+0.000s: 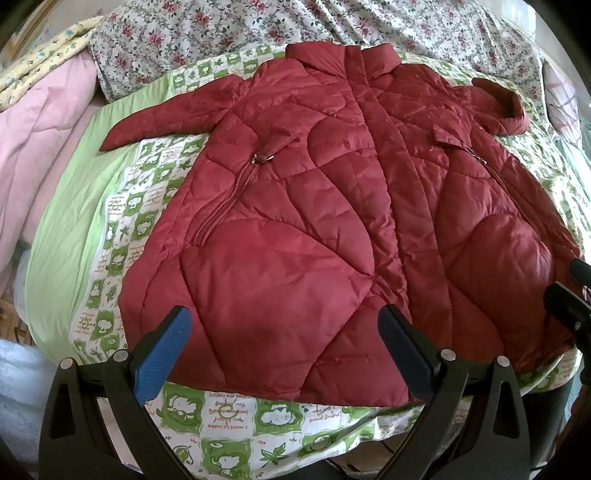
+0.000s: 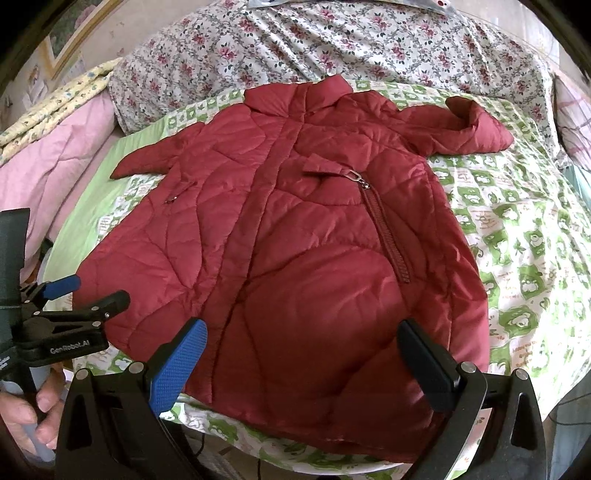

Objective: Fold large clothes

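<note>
A dark red quilted jacket (image 1: pixel 317 206) lies spread flat, front up, on a green-and-white patterned sheet (image 1: pixel 147 192); its collar points away and both sleeves stretch out to the sides. It also shows in the right wrist view (image 2: pixel 295 251). My left gripper (image 1: pixel 284 332) is open and empty, hovering over the hem's left half. My right gripper (image 2: pixel 301 343) is open and empty over the hem's right half. The left gripper also appears at the left edge of the right wrist view (image 2: pixel 88 291).
A floral quilt (image 1: pixel 295 26) is bunched behind the jacket. A pink blanket (image 1: pixel 40 122) lies at the left. The bed's near edge runs just below the hem. A hand (image 2: pixel 26 413) holds the left gripper's handle.
</note>
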A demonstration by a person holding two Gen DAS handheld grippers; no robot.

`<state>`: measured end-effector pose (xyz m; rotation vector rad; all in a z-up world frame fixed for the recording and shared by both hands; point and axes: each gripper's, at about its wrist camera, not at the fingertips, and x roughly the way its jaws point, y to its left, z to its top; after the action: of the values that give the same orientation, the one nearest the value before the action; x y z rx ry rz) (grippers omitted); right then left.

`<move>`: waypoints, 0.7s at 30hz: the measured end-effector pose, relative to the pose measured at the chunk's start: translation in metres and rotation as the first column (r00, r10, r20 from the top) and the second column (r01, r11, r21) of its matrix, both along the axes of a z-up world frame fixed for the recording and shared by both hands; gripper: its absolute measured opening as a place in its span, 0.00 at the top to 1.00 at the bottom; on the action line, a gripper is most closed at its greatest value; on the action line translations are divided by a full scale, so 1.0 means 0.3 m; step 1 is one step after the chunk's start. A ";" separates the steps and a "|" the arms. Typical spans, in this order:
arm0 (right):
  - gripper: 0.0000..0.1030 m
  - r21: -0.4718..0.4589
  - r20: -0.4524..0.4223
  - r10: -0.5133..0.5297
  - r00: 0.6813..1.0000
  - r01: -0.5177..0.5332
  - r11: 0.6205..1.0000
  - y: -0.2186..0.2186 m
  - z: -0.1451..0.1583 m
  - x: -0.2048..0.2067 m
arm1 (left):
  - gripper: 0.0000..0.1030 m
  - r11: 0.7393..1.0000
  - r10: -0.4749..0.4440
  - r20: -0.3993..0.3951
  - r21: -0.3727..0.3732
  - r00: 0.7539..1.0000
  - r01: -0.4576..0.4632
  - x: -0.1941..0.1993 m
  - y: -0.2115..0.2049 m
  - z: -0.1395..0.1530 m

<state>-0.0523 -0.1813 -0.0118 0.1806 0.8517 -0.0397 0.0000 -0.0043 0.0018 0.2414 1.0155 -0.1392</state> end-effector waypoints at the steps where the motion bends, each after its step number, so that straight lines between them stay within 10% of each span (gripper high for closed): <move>1: 0.00 0.026 -0.058 0.001 0.998 0.000 1.000 -0.024 0.003 0.002 | 0.02 1.000 -0.001 0.000 0.000 1.000 0.001 0.000 0.000 0.001; 21: 0.00 -0.012 -0.011 -0.005 1.000 0.005 1.000 -0.076 0.045 0.038 | 0.02 0.998 -0.011 0.008 -0.063 1.000 0.011 0.056 0.018 -0.010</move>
<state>-0.0409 -0.2041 0.0017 0.1710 0.8616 -0.0505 0.0167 0.0009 -0.0010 0.1899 1.0002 -0.1799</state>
